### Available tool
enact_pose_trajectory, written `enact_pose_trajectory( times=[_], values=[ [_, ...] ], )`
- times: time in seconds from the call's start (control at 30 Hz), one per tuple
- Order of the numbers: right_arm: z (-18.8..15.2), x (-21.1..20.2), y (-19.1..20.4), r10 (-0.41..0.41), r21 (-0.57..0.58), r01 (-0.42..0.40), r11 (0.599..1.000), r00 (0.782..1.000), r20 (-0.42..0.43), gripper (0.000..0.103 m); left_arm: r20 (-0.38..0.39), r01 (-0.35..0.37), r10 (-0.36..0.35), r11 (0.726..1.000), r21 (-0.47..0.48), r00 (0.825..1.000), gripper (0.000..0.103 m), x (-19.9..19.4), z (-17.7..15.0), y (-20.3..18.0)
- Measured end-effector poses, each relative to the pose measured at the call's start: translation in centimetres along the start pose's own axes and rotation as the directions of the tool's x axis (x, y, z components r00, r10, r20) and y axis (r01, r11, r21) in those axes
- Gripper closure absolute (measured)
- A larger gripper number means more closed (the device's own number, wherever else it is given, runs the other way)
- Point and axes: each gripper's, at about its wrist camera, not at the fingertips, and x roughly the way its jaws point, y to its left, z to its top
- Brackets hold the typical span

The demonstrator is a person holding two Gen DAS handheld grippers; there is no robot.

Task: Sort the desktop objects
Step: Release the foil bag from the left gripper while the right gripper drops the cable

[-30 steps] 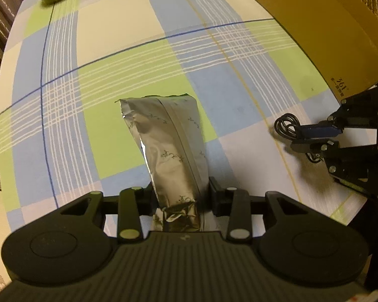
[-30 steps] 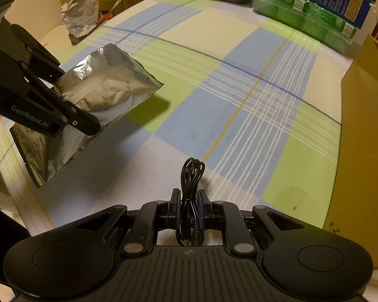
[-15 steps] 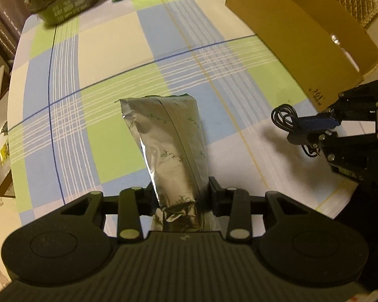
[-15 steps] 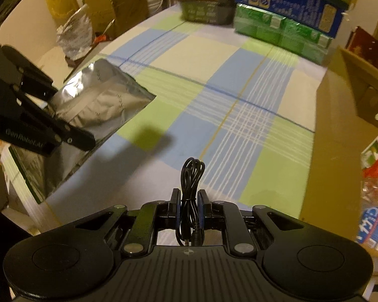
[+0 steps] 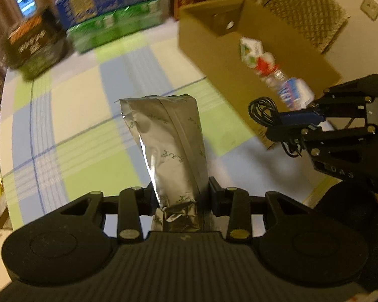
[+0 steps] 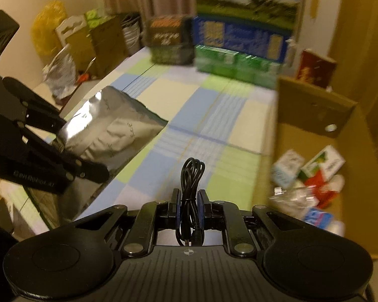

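My left gripper (image 5: pixel 181 196) is shut on a silver foil pouch (image 5: pixel 166 143), which sticks out ahead of it, lifted above the checked tablecloth (image 5: pixel 88 115). The same pouch (image 6: pixel 111 130) shows at the left of the right wrist view, clamped by the left gripper (image 6: pixel 70 158). My right gripper (image 6: pixel 189 206) is shut on a coiled black cable (image 6: pixel 190 178), also held up off the table. In the left wrist view the right gripper (image 5: pixel 292 125) hangs at the right with the cable (image 5: pixel 263 110) in front of an open cardboard box (image 5: pixel 239 58).
The cardboard box (image 6: pixel 315 105) stands at the table's right and holds several packets and a plastic bottle (image 6: pixel 297 193). Green, blue and dark cartons (image 6: pixel 237 63) line the far edge. Bags and boxes (image 6: pixel 70 45) crowd the floor at the left.
Both grippers have risen with their loads and tipped up. The box's inside and the far cartons have come into view. Neither grip has changed.
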Motion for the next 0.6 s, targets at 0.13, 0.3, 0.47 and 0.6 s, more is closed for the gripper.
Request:
enact_pose_trajectory(
  times=[0.13, 0.3, 0.47, 0.6],
  values=[
    [0.3, -2.5, -2.7, -0.061, 0.029, 0.061, 0.998, 0.998, 0.023, 0.093, 0.031, 0.019, -0.02, 0.999, 0.027, 0.999, 0.07, -0.6, 2.4, -3.0],
    [0.0, -4.5, -6.7, -0.139, 0.075, 0.136, 0.988, 0.99, 0.029, 0.093, 0.059, 0.054, -0.057, 0.997, 0.049, 0.997, 0.07, -0.6, 5.5, -6.5],
    [-0.7, -6.2, -10.3, -0.196, 0.116, 0.191, 0.975, 0.98, 0.029, 0.093, 0.074, 0.076, -0.082, 0.994, 0.075, 0.994, 0.07, -0.3, 8.5, -10.0],
    [-1.1, -7.1, -12.8, -0.223, 0.147, 0.217, 0.965, 0.974, 0.027, 0.093, 0.083, 0.094, -0.101, 0.992, 0.086, 0.991, 0.07, 0.1, 10.2, -12.1]
  ],
)
